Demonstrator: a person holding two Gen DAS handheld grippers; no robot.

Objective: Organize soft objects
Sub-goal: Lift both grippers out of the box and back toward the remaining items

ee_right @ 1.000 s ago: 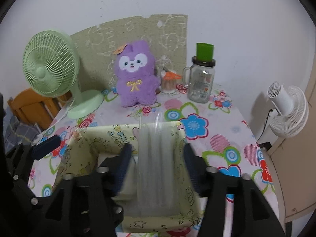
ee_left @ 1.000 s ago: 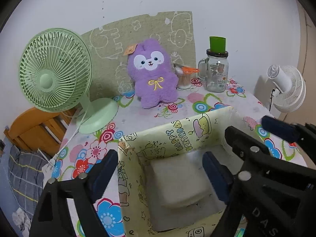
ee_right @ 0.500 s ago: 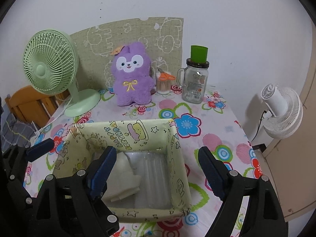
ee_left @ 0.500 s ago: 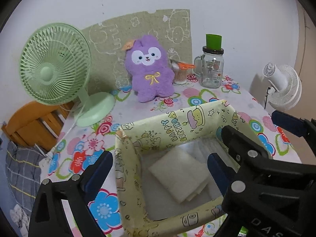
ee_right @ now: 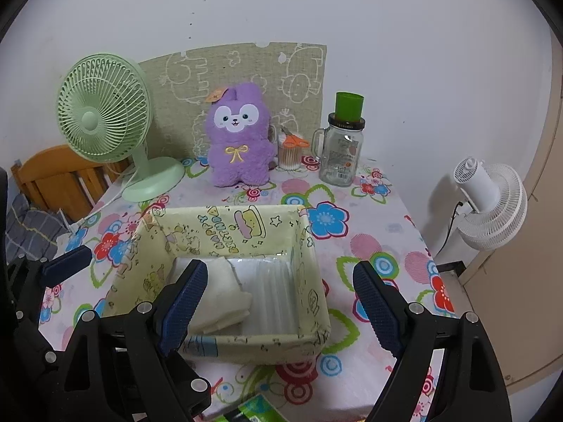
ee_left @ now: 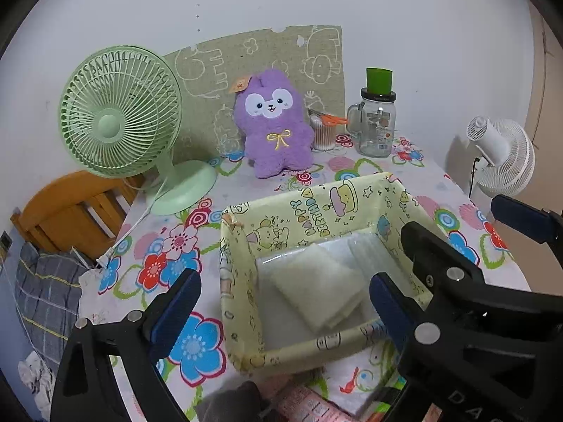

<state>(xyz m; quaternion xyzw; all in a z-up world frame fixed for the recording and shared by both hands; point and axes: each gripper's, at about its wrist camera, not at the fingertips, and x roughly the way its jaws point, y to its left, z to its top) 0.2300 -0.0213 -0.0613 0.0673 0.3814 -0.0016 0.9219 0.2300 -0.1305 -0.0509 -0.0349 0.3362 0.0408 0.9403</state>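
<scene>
Both grippers (ee_left: 285, 307) (ee_right: 279, 297) pulled back, wide open, empty; bin (ee_right: 225, 227) reads "HAPPY BIRTHDAY".

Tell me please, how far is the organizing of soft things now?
Done: a folded cloth and a clear pack lie inside the yellow box. In hand: nothing; left gripper and right gripper are open. Possibly left: the purple plush behind the box.

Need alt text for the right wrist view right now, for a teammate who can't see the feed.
The open, empty right gripper hovers over a yellow fabric bin holding a folded white cloth beside a clear plastic pack. Behind, on the floral tablecloth, sit a purple plush toy, green fan and glass jar.
</scene>
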